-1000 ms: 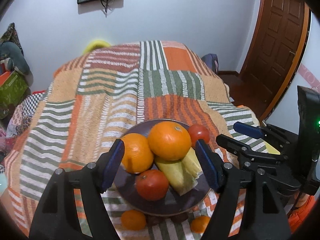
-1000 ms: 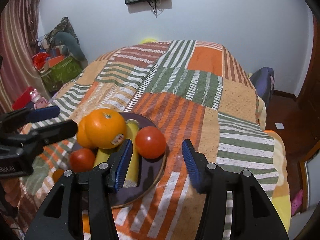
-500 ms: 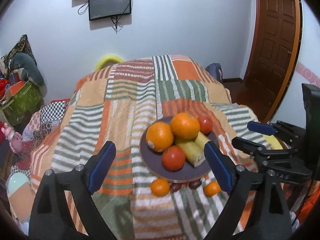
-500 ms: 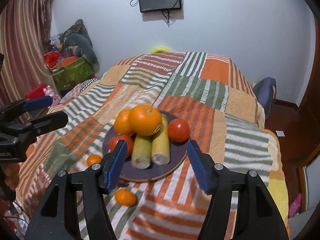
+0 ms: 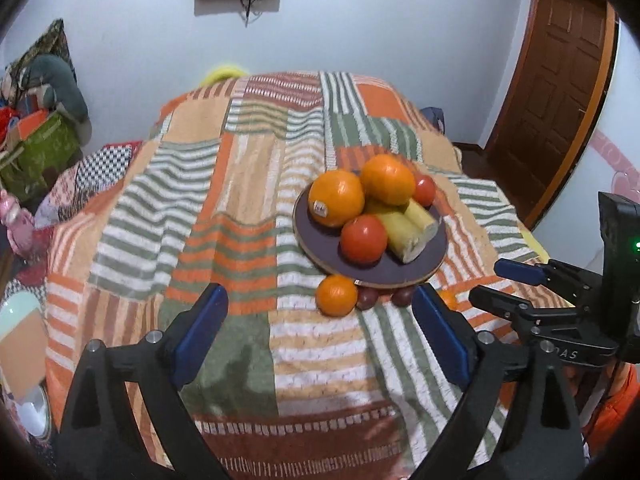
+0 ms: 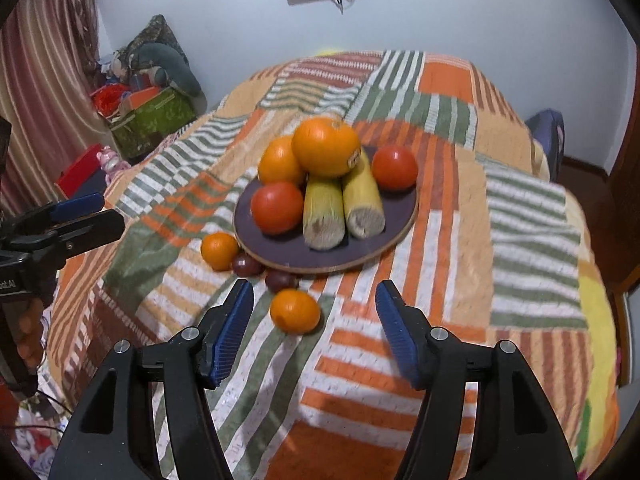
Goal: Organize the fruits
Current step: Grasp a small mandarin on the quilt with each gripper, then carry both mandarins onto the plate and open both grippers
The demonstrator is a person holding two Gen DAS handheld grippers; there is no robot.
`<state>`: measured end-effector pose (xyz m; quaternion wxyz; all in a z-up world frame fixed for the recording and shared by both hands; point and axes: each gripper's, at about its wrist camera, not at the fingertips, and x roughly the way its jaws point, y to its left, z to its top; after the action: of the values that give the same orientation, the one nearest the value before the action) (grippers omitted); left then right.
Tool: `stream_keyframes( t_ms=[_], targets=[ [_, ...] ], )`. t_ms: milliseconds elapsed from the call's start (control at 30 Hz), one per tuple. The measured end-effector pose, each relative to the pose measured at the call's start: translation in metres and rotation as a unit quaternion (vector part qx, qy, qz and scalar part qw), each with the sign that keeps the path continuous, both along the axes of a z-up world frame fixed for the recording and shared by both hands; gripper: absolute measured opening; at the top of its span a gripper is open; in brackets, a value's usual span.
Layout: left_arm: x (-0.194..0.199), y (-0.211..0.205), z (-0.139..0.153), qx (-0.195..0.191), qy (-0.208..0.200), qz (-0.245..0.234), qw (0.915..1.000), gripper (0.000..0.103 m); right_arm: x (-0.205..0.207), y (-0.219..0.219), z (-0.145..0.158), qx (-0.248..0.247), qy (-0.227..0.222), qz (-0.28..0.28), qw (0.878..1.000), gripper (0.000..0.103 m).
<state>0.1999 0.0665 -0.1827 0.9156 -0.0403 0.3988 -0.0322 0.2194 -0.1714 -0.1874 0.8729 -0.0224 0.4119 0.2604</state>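
Striped bedspread (image 5: 248, 216) | plate (image 5: 316, 248) piled: oranges, tomatoes, corn | left gripper (image 5: 320, 328) fingers opening, empty | right gripper (image 6: 314, 322) apart, empty

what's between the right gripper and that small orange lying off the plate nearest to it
Nothing visible. The right gripper is open and empty, and the small orange lies on bare blanket just ahead of its fingertips, with two dark fruits beyond it.

bed (image 5: 224, 200): covered by a striped patchwork blanket (image 6: 520, 216)
on blanket: dark round plate (image 6: 288, 256), two small oranges (image 6: 295, 311), two dark round fruits (image 6: 245, 265) at its near rim
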Motion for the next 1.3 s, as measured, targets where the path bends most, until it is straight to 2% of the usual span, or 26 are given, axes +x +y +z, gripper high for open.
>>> stream_keyframes(
  t_ms=[133, 267, 367, 400, 467, 567, 700, 767, 900, 1067, 1167, 1300],
  targets=[
    [0.006, 0.004, -0.019, 0.010, 0.036, 0.002, 0.9993, 0.094, 0.001, 0.004, -0.014, -0.005, 0.019, 0.002, 1.000, 0.060],
    [0.014, 0.006, -0.033, 0.018, 0.053, 0.001, 0.9984, 0.094, 0.004, 0.009, -0.022, -0.006, 0.033, 0.009, 0.999, 0.060],
    [0.023, 0.004, -0.042, 0.013, 0.063, -0.012, 0.9979, 0.084, 0.005, 0.014, -0.028, -0.009, 0.040, 0.016, 0.999, 0.059],
    [0.025, 0.002, -0.044, 0.015, 0.066, -0.016, 0.9976, 0.079, 0.006, 0.016, -0.029, -0.011, 0.042, 0.018, 0.999, 0.056],
    [0.031, -0.002, -0.049, 0.015, 0.070, -0.027, 0.9971, 0.077, 0.007, 0.018, -0.033, -0.010, 0.049, 0.023, 0.998, 0.049],
    [0.039, -0.006, -0.054, 0.011, 0.074, -0.036, 0.9966, 0.076, 0.008, 0.019, -0.036, -0.011, 0.050, 0.026, 0.998, 0.044],
    [0.051, -0.010, -0.060, 0.015, 0.083, -0.039, 0.9957, 0.068, 0.011, 0.020, -0.038, -0.010, 0.053, 0.034, 0.998, 0.033],
    [0.056, -0.011, -0.065, 0.016, 0.089, -0.040, 0.9951, 0.064, 0.011, 0.019, -0.038, -0.007, 0.053, 0.034, 0.998, 0.033],
    [0.060, -0.013, -0.070, 0.002, 0.094, -0.052, 0.9942, 0.050, 0.012, 0.017, -0.036, -0.001, 0.052, 0.031, 0.998, 0.032],
    [0.064, -0.017, -0.074, 0.001, 0.100, -0.056, 0.9934, 0.048, 0.011, 0.012, -0.031, 0.006, 0.045, 0.027, 0.999, 0.032],
    [0.065, -0.018, -0.075, -0.012, 0.104, -0.063, 0.9925, 0.037, 0.012, 0.010, -0.028, 0.009, 0.040, 0.024, 0.999, 0.032],
    [0.064, -0.021, -0.073, -0.003, 0.102, -0.061, 0.9929, 0.037, 0.013, 0.006, -0.023, 0.012, 0.036, 0.018, 0.999, 0.032]
  ],
)
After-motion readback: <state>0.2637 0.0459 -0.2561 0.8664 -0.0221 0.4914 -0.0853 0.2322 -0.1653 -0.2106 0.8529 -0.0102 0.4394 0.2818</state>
